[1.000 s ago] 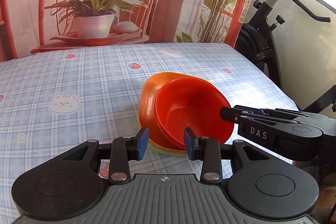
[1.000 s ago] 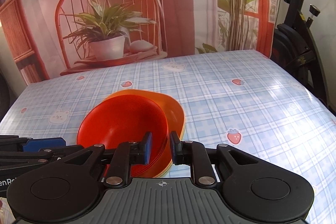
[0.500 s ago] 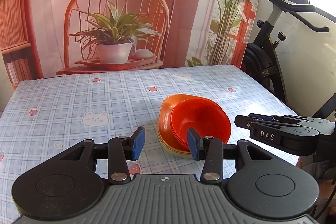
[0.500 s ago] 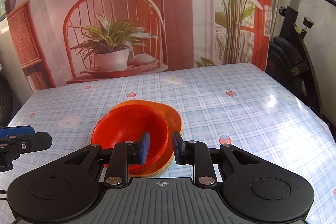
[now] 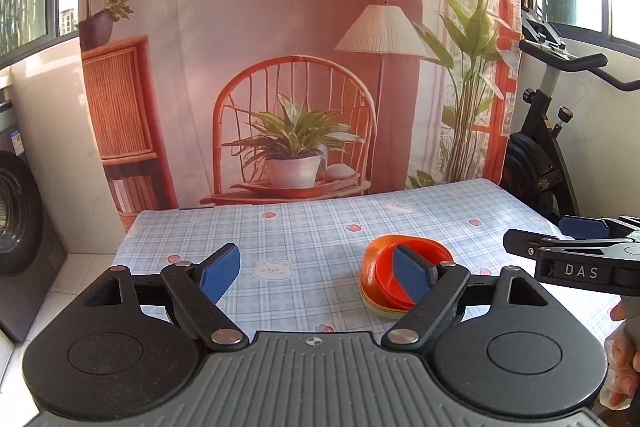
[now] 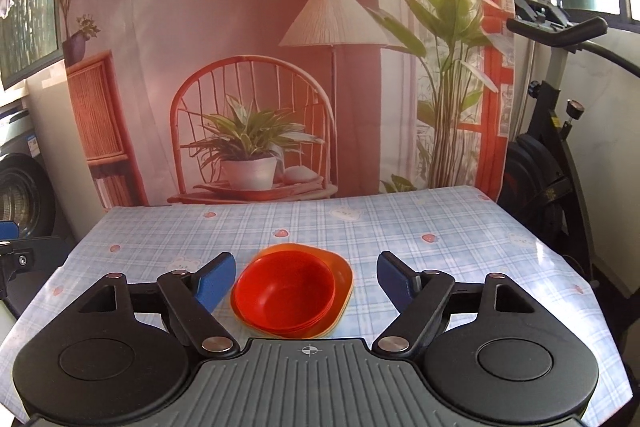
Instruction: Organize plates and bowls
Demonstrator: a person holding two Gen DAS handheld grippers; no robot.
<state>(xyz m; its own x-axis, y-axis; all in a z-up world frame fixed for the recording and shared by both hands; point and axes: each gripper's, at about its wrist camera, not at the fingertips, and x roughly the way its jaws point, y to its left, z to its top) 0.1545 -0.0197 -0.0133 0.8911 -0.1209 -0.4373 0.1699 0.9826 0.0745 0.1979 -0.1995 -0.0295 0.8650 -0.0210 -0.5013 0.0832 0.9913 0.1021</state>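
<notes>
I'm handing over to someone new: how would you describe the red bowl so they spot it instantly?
Find the table with the blue checked cloth. Near its front edge sits one stack of dishes; the red bowl is the top piece, round and deep red, nested on orange plates with squarish, rounded corners.

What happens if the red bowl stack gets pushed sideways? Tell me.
The glossy red plastic bowls look light and stiff, so they would probably slide. Nested loosely in the orange squarish plates, they may shift apart. The shiny checked tablecloth likely offers little grip.

1 bowl stack (image 6: 285,294), 2 tools
</notes>
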